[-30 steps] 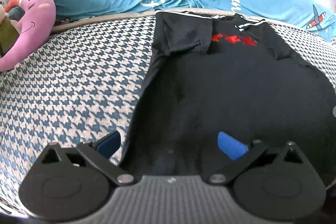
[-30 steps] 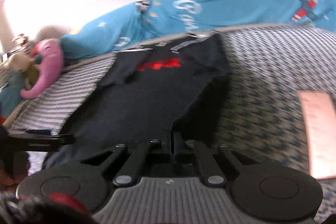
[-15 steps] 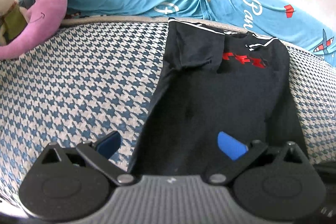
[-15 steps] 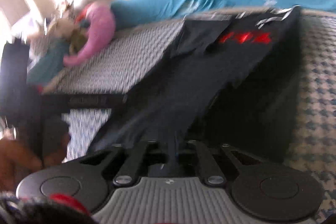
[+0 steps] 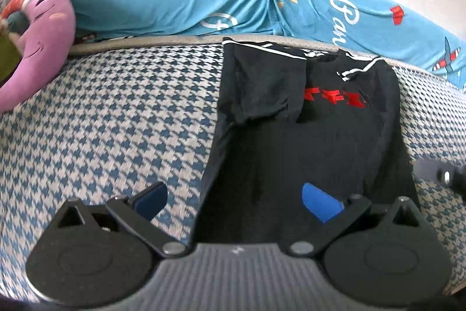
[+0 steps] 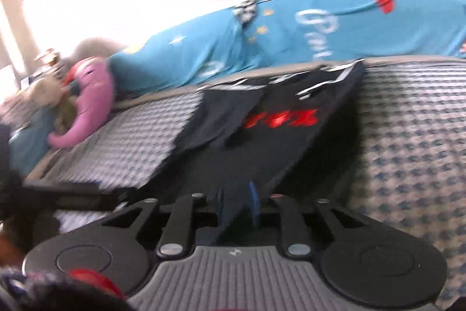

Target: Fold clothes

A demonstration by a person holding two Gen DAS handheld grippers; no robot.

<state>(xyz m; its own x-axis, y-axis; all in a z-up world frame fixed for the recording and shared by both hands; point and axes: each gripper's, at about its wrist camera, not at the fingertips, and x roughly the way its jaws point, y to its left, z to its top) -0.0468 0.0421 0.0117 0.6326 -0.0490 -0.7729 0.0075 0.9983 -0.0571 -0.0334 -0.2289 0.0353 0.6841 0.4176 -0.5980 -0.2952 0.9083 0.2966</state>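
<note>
Black T-shirt (image 5: 305, 136) was spread lengthwise at frame centre on the houndstooth bed (image 5: 116, 121). Its hem was clamped in the right gripper (image 6: 237, 204); the left gripper (image 5: 233, 198) was held apart. The carried side could be dragged crooked by uneven pulling.

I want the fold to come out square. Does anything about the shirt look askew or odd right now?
Yes. The black shirt tapers: its folded right edge slants inward, and the left sleeve lies rumpled. The right gripper pinches the hem; the left gripper is open.
</note>
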